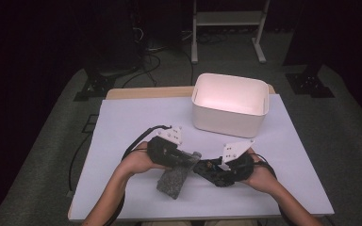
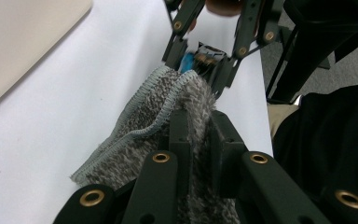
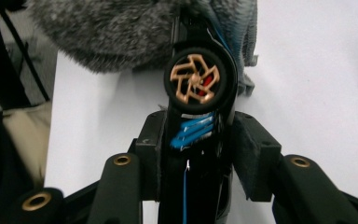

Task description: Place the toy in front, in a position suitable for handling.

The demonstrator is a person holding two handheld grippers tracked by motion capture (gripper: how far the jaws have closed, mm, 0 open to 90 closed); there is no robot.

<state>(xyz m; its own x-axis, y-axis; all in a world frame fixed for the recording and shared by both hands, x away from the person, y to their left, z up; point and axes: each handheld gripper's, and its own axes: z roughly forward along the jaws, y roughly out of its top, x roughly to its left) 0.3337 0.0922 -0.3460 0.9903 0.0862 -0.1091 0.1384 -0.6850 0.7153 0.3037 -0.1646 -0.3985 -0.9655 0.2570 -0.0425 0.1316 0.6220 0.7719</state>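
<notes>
White bin (image 1: 230, 104) at table's (image 1: 136, 113) far edge, white metal frame (image 1: 226, 19) on grey floor (image 1: 339, 122) beyond

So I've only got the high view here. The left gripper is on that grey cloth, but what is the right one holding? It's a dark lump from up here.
Observer: A black toy car, clamped between the right gripper's pads. The right gripper view shows a wheel with a copper-coloured rim and blue stripes on the body.
Operator: And is the cloth actually gripped?
Observer: Yes. In the left gripper view the left gripper's jaws are shut on the fuzzy grey cloth, which has a pale stitched edge.
Operator: Do car and cloth meet?
Observer: They do. The car's far end runs against the cloth at the top of the right gripper view.
</notes>
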